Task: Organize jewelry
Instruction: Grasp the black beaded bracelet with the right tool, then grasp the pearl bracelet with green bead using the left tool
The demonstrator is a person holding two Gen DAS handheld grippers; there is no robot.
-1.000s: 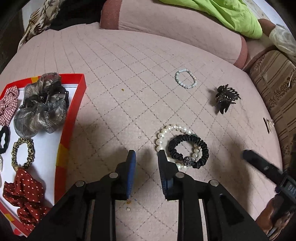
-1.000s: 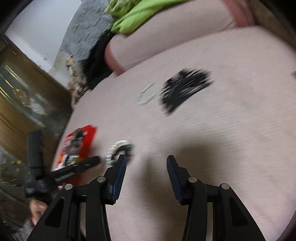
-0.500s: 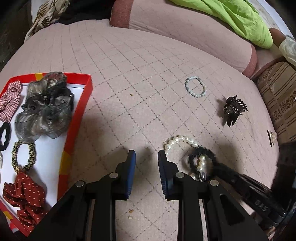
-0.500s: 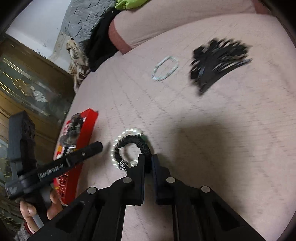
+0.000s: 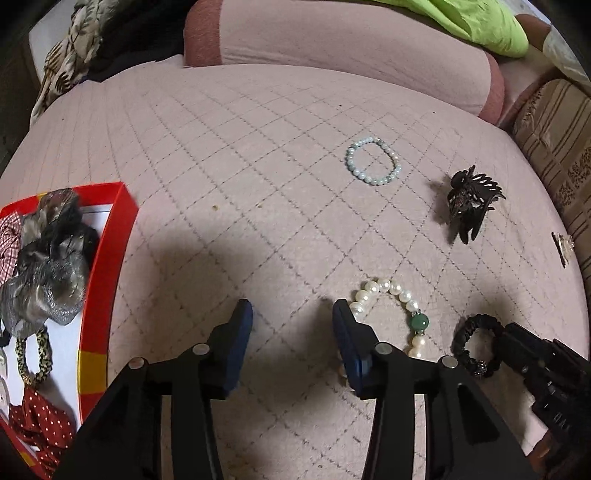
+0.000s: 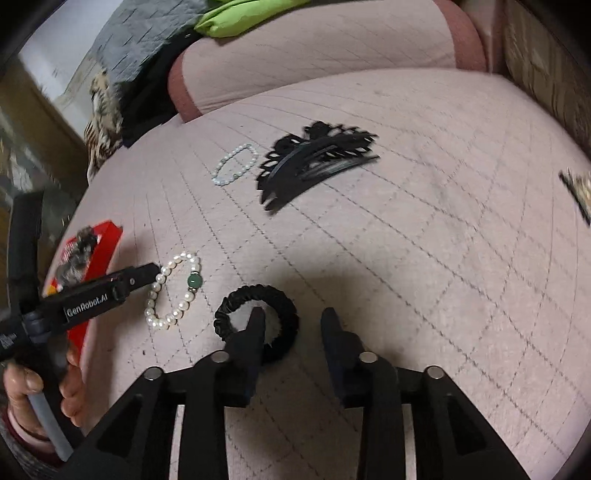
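A white pearl bracelet with a green bead point(image 5: 391, 310) point(image 6: 173, 291) lies on the pink quilted cushion point(image 5: 258, 147). My left gripper point(image 5: 291, 314) is open, its right finger touching the bracelet's left side. A black scrunchie point(image 6: 258, 314) point(image 5: 476, 347) lies just right of the bracelet. My right gripper point(image 6: 291, 317) is open, its left finger resting inside the scrunchie's ring. A pale bead bracelet point(image 5: 373, 166) point(image 6: 234, 164) and a black claw clip point(image 5: 471, 205) point(image 6: 314, 162) lie farther back.
A red-rimmed tray point(image 5: 107, 266) at the left holds several scrunchies and hair ties. A small gold clip point(image 5: 563, 245) point(image 6: 578, 192) lies at the cushion's right edge. A pink bolster point(image 5: 351, 48) and green cloth point(image 5: 469, 22) are behind.
My right gripper pulled the black scrunchie off the pearl bracelet to the right, then opened and let it go. My left gripper opened wider and moved up against the pearl bracelet.
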